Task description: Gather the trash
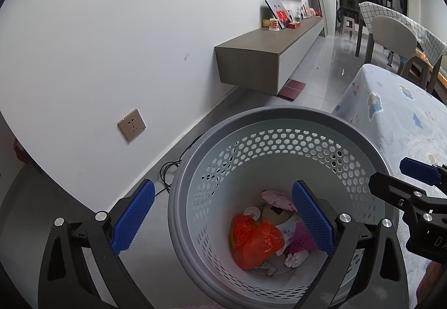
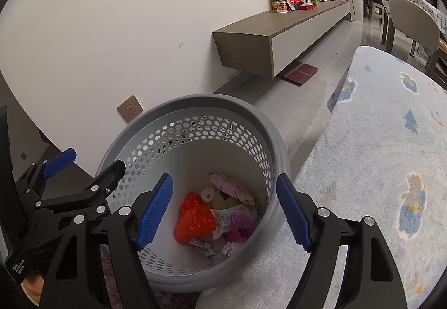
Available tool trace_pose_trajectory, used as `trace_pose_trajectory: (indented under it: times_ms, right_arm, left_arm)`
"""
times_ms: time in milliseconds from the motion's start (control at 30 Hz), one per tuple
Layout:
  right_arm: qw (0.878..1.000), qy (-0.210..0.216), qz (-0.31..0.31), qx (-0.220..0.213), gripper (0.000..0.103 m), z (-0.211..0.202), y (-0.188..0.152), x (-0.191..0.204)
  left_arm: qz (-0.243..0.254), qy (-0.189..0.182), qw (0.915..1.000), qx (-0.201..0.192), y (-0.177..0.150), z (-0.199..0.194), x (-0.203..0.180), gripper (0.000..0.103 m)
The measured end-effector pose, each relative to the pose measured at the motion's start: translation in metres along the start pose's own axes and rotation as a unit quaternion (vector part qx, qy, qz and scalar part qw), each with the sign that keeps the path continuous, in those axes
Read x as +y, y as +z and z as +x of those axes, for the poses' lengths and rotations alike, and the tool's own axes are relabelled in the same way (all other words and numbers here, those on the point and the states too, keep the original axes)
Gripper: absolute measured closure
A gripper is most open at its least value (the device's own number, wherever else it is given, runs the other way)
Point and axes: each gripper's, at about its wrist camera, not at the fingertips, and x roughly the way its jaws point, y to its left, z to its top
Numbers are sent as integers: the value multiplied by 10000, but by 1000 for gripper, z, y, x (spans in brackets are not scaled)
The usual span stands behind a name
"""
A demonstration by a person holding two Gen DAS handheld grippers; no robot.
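Both my left gripper [image 1: 222,222] and right gripper [image 2: 223,211] hang over the basket [image 2: 248,110], fingers apart, empty. Risk: a finger snags the rim and tips the trash [image 2: 195,221] out.

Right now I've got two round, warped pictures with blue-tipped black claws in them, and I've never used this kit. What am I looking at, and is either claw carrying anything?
There is no robot here: a person holds one hand-held gripper in each hand, and each gripper has a fisheye camera looking along its two blue-padded fingers. That lens causes the round warping.

In the left wrist view, the left gripper is open, straddling the near rim of the grey perforated waste basket. The right gripper shows at its right edge.

In the right wrist view, the right gripper is open above the basket, nothing between its pads.

Neither gripper carries anything. The trash lies in the basket: an orange plastic bag, a pink wrapper, a magenta mesh piece and crumpled paper. The basket stands beside a pale blue rug.
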Motion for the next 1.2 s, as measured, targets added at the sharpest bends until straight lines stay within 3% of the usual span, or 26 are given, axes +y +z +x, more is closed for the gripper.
trace_pose_trajectory:
  times_ms: [1200]
  right_arm:
    - [9999, -69, -97, -25, 30, 1, -2, 3]
  left_arm:
    - [-118, 48, 9999, 45, 0, 1, 6, 6]
